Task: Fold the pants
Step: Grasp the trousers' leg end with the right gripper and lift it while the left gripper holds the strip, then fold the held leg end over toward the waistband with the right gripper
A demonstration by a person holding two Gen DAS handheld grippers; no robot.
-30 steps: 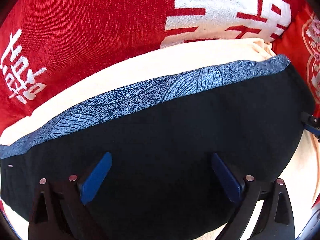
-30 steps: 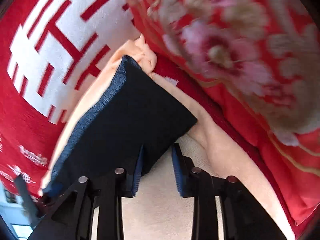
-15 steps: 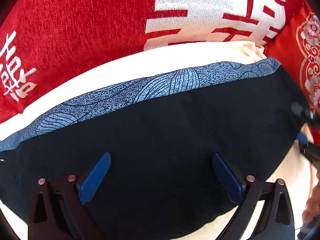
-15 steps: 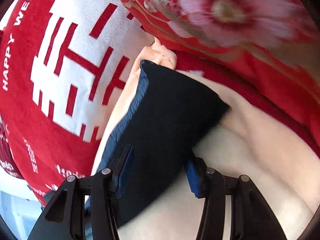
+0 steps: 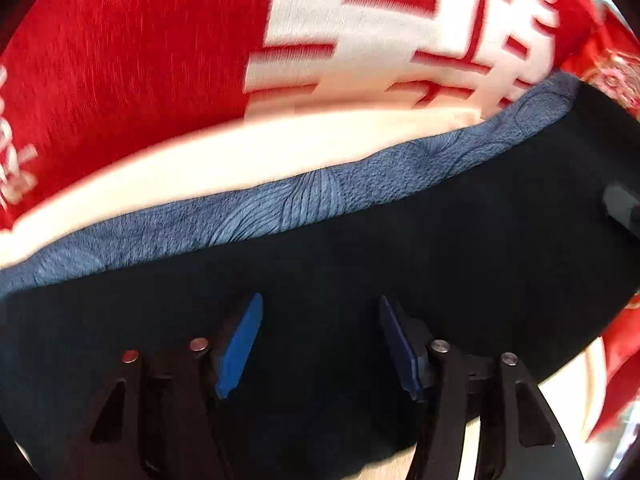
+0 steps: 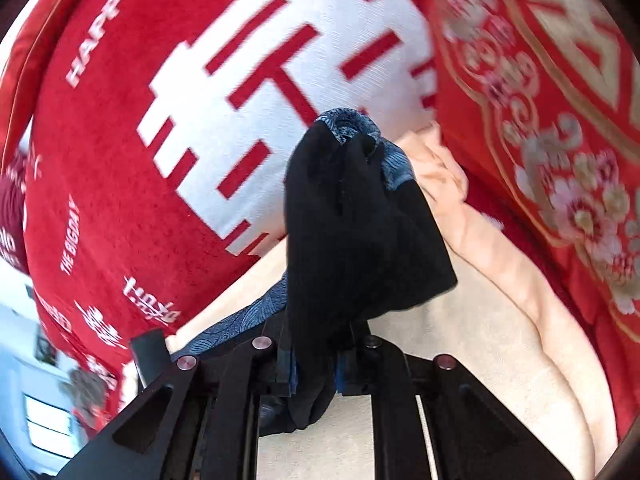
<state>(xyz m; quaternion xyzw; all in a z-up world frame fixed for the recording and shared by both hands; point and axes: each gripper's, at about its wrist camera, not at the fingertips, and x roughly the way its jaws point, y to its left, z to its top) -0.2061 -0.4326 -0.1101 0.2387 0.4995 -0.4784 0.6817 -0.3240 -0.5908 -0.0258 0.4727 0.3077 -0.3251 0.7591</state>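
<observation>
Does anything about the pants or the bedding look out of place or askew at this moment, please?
Nothing looks damaged. The black pants are bunched and lifted at one end where the closing right gripper pinches them, while the rest lies flat under the closing left gripper, whose pads do not yet press the cloth.

A cream blanket (image 6: 480, 344) covers the soft surface in the lower part of both views, with loose folds near its far edge. Behind it stands a large red cushion (image 5: 132, 72) with a big white double-happiness sign and small white words such as "HAPPY" and "THE BIG DAY". On the right side leans a second red cushion (image 6: 552, 128) with gold borders and pink flowers. In the low left corner of the right wrist view a bright, pale part of the room (image 6: 44, 412) appears, too blurred to tell more. The light is strong and warm.
</observation>
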